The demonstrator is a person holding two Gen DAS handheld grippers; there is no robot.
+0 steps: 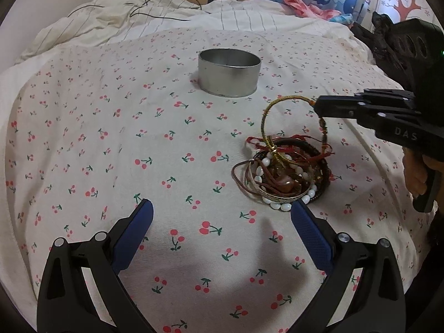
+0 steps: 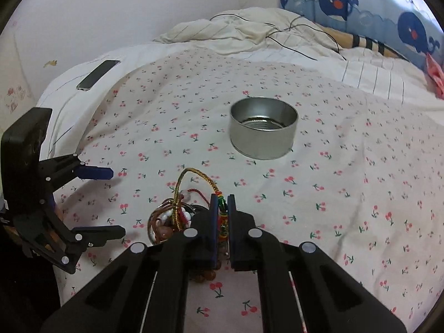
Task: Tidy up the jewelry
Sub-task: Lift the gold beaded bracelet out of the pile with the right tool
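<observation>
**Q:** Two grippers are in view — what is each doing?

**A:** Nearest the lens in the left wrist view, the left gripper (image 1: 222, 211) stands with its blue-padded jaws wide apart and nothing between them, low in the frame over the cherry-print cloth (image 1: 111, 152). At right of that frame, the right gripper (image 1: 316, 108) is clamped on a gold cord bracelet (image 1: 267, 116), which arches up as a loop.

**Q:** And the other jewelry?

**A:** The bracelet's lower end still hangs into the jewelry pile (image 1: 283, 177), a tangle of white beads, red cords and brown bands at lower right of centre, just beyond the left gripper's right finger.

**Q:** What lies farther back?

**A:** A round metal tin (image 1: 229, 73), open-topped and empty, sits above centre, well apart from the pile. In the right wrist view, a phone (image 2: 97, 75) lies at upper left.
</observation>
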